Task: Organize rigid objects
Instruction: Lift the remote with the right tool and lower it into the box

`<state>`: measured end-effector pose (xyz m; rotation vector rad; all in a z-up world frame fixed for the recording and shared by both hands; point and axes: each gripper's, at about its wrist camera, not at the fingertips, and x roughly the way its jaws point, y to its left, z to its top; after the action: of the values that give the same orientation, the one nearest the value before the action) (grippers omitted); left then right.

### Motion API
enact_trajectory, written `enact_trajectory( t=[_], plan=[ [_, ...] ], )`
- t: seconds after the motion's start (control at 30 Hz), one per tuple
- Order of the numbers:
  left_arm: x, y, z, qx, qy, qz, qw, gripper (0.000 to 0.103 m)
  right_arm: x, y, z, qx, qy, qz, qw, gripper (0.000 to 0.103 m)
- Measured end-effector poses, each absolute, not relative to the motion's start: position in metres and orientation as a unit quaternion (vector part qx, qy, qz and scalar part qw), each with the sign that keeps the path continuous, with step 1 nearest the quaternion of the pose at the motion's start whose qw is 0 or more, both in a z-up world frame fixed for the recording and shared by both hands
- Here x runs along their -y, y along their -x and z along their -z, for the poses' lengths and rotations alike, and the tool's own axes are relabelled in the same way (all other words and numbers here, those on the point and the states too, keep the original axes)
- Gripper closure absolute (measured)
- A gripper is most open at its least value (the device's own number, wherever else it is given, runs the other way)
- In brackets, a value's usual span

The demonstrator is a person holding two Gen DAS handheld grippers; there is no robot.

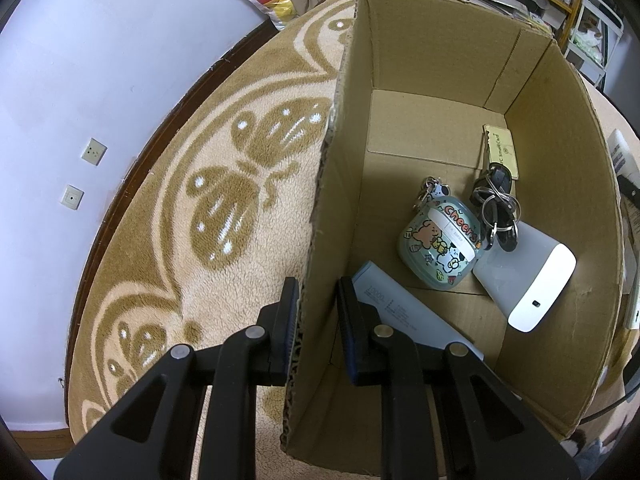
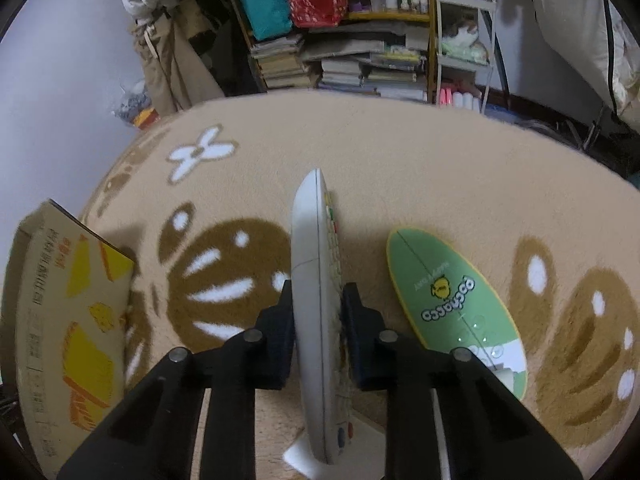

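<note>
My left gripper (image 1: pixel 318 300) straddles the left wall of an open cardboard box (image 1: pixel 328 184), its jaws set close around the wall. Inside the box lie a grey power bank (image 1: pixel 404 312), a "Cheers" earbud case (image 1: pixel 438 246), a bunch of keys (image 1: pixel 494 208) with a card (image 1: pixel 502 150), and a white device (image 1: pixel 528 280). My right gripper (image 2: pixel 318 300) is shut on a white remote control (image 2: pixel 316 292), held on edge above the rug. A green oval Pochacco case (image 2: pixel 452 304) lies on the rug to its right.
A beige rug with brown butterfly patterns (image 1: pixel 224 200) covers the surface. The box shows at the left in the right wrist view (image 2: pixel 68 304). Shelves with books and bottles (image 2: pixel 360 52) stand behind. A white wall with sockets (image 1: pixel 92 152) is at left.
</note>
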<state>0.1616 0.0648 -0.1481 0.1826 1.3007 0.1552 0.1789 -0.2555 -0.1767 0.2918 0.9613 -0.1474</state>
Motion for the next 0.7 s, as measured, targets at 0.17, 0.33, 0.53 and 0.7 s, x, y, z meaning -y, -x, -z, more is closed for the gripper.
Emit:
enact_trajectory(
  t=[0.17,0.33,0.53,0.7],
  plan=[
    [-0.066,-0.162,0.148,-0.604,-0.083,-0.071,0.789,0.084,0.249,-0.177,0.162,-0.449,-0.149,0.056,0.879,0.081],
    [-0.066,-0.162,0.148,-0.604,-0.083,-0.072,0.789,0.084,0.231,-0.175,0.142,-0.431,-0.139,0.045,0.89,0.081],
    [-0.066,-0.161,0.148,-0.604,-0.083,-0.072,0.79,0.084,0.218,-0.167,0.111,-0.394,-0.169,0.014,0.903,0.081],
    [-0.066,-0.161,0.148,-0.604,-0.083,-0.072,0.79,0.084,0.191,-0.158,0.083,-0.363,-0.167,-0.03,0.916,0.081]
  ],
)
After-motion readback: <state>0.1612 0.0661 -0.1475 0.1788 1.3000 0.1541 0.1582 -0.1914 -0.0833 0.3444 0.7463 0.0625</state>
